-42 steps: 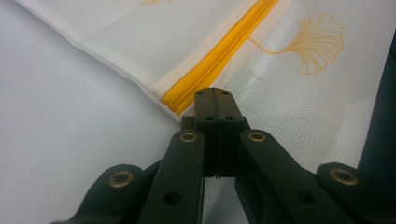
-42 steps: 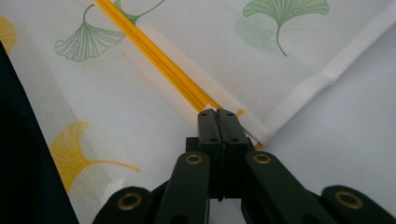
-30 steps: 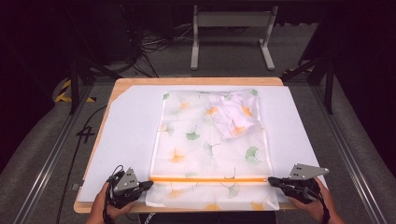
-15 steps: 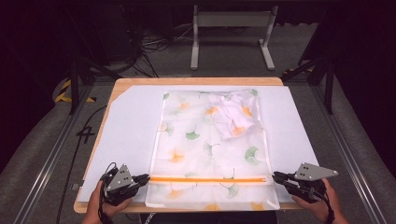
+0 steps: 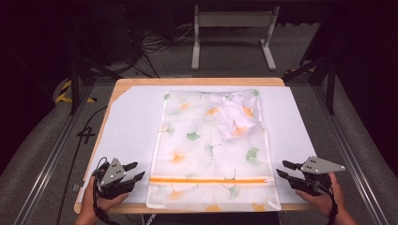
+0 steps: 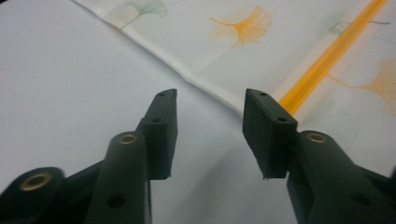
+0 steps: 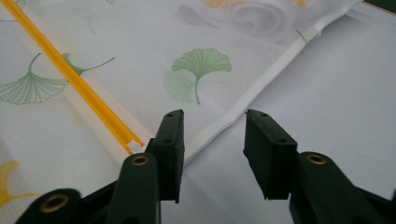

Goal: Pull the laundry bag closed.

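The mesh laundry bag (image 5: 213,150), printed with ginkgo leaves and crossed near its close end by an orange zipper (image 5: 211,180), is lying flat on the white sheet (image 5: 126,126) covering the table (image 5: 197,81), with a bundled white garment (image 5: 234,117) showing through its far corner. It is sitting between the two grippers, each just outside one end of the zipper.

The left gripper (image 6: 210,100) is hovering beside the bag's side hem, its jaws apart after just opening, nothing between them but bare sheet. The right gripper (image 7: 214,120) is doing likewise: jaws apart, just opened, the white hem (image 7: 261,84) running just ahead of them and the zipper's end beside the near jaw.

This looks like the release after laying the bag flat. Next, both hands probably need to draw clear without snagging the mesh.
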Action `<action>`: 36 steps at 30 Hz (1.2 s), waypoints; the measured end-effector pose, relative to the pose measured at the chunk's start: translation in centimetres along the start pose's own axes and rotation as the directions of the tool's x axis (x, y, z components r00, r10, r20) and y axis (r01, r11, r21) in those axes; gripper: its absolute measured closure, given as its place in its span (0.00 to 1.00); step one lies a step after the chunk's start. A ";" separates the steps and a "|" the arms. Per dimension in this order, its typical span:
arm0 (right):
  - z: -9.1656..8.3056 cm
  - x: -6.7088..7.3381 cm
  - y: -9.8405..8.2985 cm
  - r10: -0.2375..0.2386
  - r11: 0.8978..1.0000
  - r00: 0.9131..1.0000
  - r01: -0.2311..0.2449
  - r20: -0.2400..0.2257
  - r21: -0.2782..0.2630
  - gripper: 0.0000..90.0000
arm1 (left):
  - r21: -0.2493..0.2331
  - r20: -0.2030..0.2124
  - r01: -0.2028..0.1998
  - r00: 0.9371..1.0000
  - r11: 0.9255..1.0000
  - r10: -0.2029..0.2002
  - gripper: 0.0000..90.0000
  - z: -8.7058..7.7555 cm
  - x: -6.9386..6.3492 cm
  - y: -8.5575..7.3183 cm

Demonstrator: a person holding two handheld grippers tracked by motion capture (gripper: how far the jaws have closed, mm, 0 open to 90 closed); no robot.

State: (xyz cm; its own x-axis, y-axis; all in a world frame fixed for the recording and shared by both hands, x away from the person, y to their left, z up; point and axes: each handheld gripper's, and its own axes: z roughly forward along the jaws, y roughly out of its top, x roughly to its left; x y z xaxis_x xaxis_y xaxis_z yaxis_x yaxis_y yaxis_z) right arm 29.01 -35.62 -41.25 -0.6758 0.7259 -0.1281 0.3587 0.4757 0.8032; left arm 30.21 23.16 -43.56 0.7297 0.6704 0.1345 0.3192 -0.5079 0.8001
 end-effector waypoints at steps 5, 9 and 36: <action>0.2 -0.6 0.2 -0.004 1.000 0.999 0.005 0.034 -0.011 0.53 | -0.004 -0.024 0.024 0.999 1.000 -0.024 0.47 0.1 0.9 -0.1; 0.7 -1.4 0.3 -0.030 1.000 0.997 0.031 0.064 -0.006 0.46 | 0.005 -0.052 0.056 0.997 0.998 -0.056 0.38 0.6 2.0 -0.4; 1.3 -5.6 -1.6 0.176 0.978 0.960 -0.145 0.217 -0.151 0.17 | -0.192 -0.068 0.242 0.963 0.951 -0.259 0.13 -0.5 5.0 -2.9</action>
State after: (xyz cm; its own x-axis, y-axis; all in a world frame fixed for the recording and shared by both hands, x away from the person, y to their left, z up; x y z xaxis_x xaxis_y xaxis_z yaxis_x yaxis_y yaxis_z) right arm 33.02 -39.84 -42.58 -0.4455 0.8887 -0.1079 0.3514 0.2845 0.8920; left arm 32.67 28.26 -44.94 0.5789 0.8145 -0.0379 0.3641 -0.2166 0.9058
